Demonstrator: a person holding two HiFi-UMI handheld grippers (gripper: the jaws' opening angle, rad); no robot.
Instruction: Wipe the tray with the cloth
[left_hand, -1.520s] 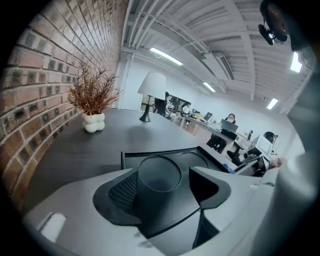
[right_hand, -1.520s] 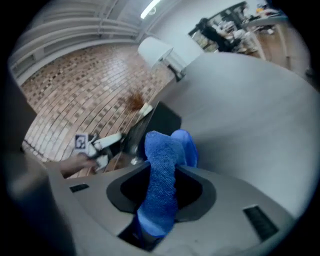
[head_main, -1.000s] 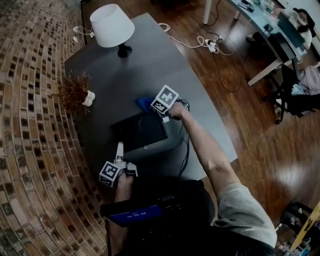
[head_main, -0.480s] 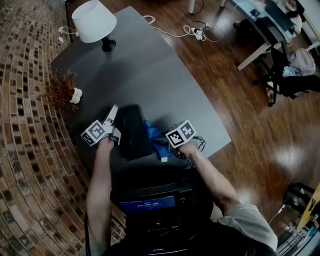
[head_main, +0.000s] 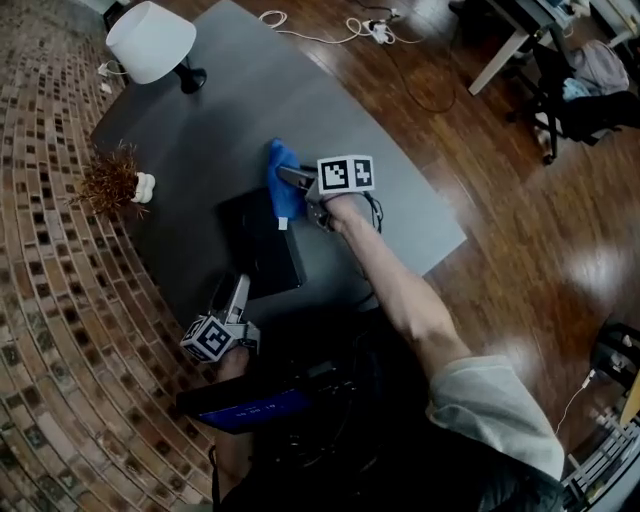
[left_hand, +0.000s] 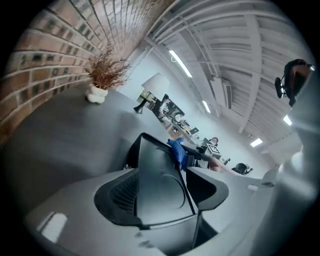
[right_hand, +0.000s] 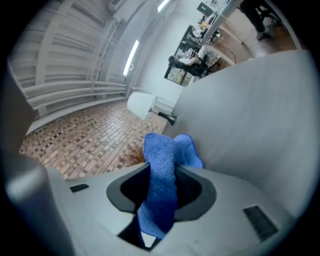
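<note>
Dark grey table (head_main: 330, 120) beside a brick wall (head_main: 50, 300). At the table's far corner, white-shaded lamp (head_main: 150, 42), upright. Along its wall-side edge, dried plant (head_main: 112, 178) in a small white pot (head_main: 144, 187). Beyond its far end, power strip (head_main: 380, 28) on wooden floor (head_main: 520, 220).

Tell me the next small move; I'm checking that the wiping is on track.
Probably draw the right gripper, shut on the cloth, back across the tray: the cloth sits at its far end, while the left gripper jaws, just closing, grip the near edge.
</note>
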